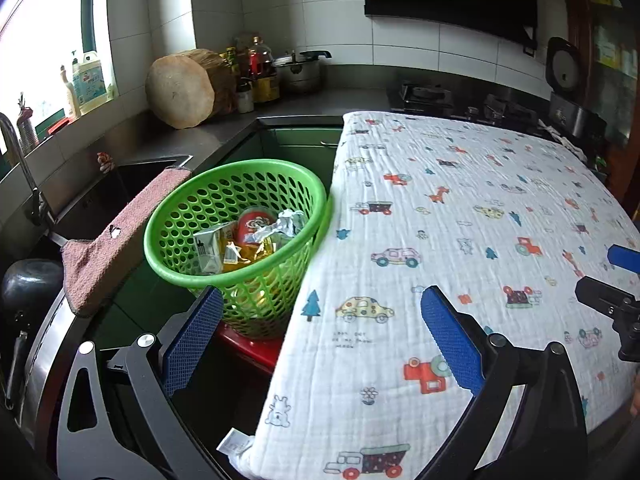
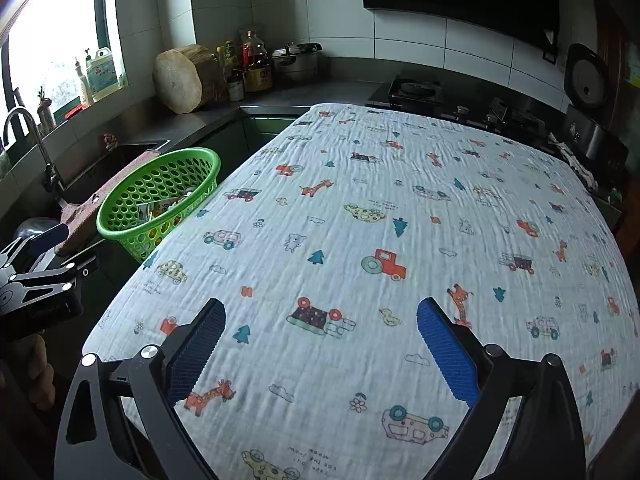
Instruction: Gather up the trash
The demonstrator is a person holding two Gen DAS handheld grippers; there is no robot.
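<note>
Fingers of the left gripper (image 1: 320,340) are spread wide with nothing held between the blue pads (image 1: 450,340); the right gripper (image 2: 320,344) is likewise parted and empty. Both are poised above a table covered by a printed cloth (image 2: 360,220) (vehicles, trees and giraffes on white), on which no loose item is seen in either view. Just beyond the left gripper, beside the table's left edge, a green perforated basket (image 1: 168,216) is shown resting on a red stool (image 1: 252,350). Trash (image 1: 248,236) is already gathered inside it: crumpled foil, small cartons, yellow wrappers and a red container. A pink towel (image 1: 120,240) is draped over the sink edge touching the basket's rim. The collecting step is judged to be complete or nearly so. The next move, if any, calls for a search of the cloth for leftover scraps, or for the basket's rim to be grasped.
</note>
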